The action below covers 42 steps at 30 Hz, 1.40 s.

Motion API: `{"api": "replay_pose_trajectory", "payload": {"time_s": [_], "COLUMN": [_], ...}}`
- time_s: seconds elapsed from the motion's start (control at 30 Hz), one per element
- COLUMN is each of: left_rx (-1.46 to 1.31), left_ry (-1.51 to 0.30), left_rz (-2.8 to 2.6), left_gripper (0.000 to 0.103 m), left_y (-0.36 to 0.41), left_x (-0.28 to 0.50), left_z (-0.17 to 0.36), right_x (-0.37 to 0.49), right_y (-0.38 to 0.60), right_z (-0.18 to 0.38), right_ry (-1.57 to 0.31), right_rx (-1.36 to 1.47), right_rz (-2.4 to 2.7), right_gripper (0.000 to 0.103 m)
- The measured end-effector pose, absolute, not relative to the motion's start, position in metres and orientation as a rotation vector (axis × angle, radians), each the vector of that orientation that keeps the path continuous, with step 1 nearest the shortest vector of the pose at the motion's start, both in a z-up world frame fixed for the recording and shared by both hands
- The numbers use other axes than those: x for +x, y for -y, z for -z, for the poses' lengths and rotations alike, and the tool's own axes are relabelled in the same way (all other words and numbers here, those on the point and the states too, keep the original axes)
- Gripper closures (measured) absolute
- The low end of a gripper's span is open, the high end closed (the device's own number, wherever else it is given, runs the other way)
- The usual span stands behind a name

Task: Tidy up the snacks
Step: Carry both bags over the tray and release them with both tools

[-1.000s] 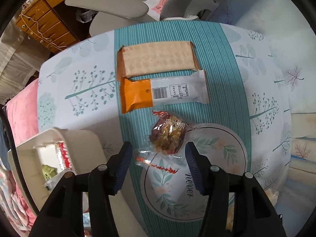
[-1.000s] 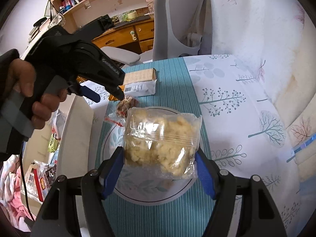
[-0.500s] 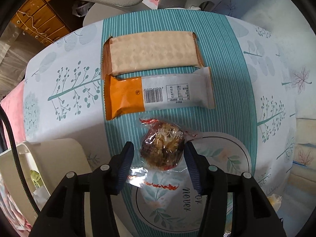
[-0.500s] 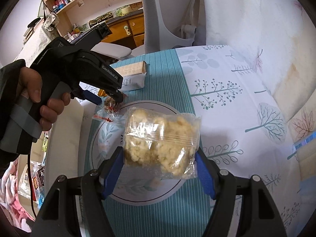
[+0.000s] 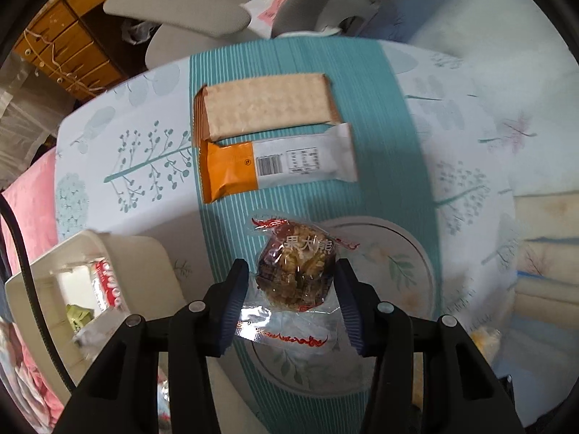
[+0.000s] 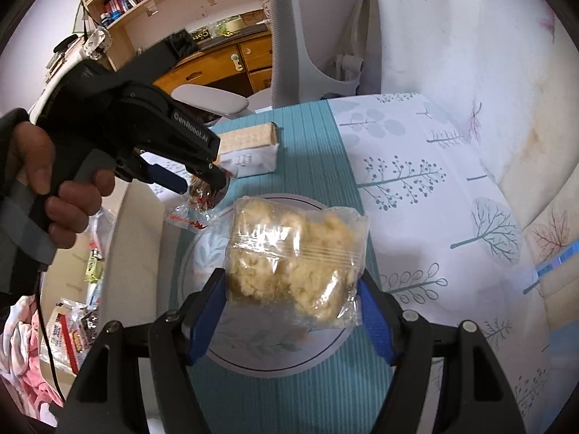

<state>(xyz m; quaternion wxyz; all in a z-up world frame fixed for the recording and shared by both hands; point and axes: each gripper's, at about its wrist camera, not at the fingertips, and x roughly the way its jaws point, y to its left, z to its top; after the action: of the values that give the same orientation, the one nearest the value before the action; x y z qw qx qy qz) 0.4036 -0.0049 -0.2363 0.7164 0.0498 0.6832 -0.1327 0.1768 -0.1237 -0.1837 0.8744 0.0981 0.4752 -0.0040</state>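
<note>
Jaws of my left gripper (image 5: 293, 307) are closing around the brown nut snack (image 5: 295, 271) at lower centre of the left wrist frame, its wrapper between the pads. My right gripper (image 6: 291, 311) clamps the pale crumbly snack bag (image 6: 295, 256) above the printed plate (image 6: 253, 358), centre frame.

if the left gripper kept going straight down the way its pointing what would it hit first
Probably the tabletop: the left gripper points straight down with its jaws closing around the brown nut snack, so that packet would meet the teal runner near the printed circle's edge. Depth is unclear.
</note>
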Motion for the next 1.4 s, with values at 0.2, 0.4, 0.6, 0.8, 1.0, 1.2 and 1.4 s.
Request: {"api": "replay_pose_trajectory", "payload": {"time_s": [0.2, 0.4, 0.6, 0.8, 1.0, 1.2, 1.4], "left_rx": [0.108, 0.092, 0.071, 0.058, 0.035, 0.033, 0.034], "left_ry": [-1.456, -1.409, -1.361, -1.317, -1.296, -1.308, -1.318], "left_rz": [0.349, 0.384, 0.386, 0.36, 0.324, 0.293, 0.276], "left_gripper": [0.056, 0.056, 0.056, 0.056, 0.055, 0.055, 0.054], "left_y": [-0.008, -0.036, -0.076, -0.121, -0.168, -0.208, -0.238], "left_x": [0.372, 0.337, 0.305, 0.279, 0.261, 0.246, 0.234], "left_z": [0.192, 0.155, 0.13, 0.115, 0.112, 0.118, 0.124], "right_x": [0.169, 0.155, 0.139, 0.123, 0.107, 0.099, 0.092], "right_y": [0.099, 0.072, 0.038, 0.001, -0.033, -0.06, -0.086], "right_z": [0.165, 0.147, 0.133, 0.121, 0.116, 0.12, 0.124], "right_ry": [-0.954, -0.912, -0.882, -0.861, -0.85, -0.856, -0.87], "right_rx": [0.186, 0.186, 0.2, 0.198, 0.215, 0.24, 0.252], "right_rz": [-0.009, -0.023, -0.048, -0.088, -0.141, -0.165, -0.191], "right_gripper": [0.033, 0.033, 0.033, 0.033, 0.033, 0.033, 0.033]}}
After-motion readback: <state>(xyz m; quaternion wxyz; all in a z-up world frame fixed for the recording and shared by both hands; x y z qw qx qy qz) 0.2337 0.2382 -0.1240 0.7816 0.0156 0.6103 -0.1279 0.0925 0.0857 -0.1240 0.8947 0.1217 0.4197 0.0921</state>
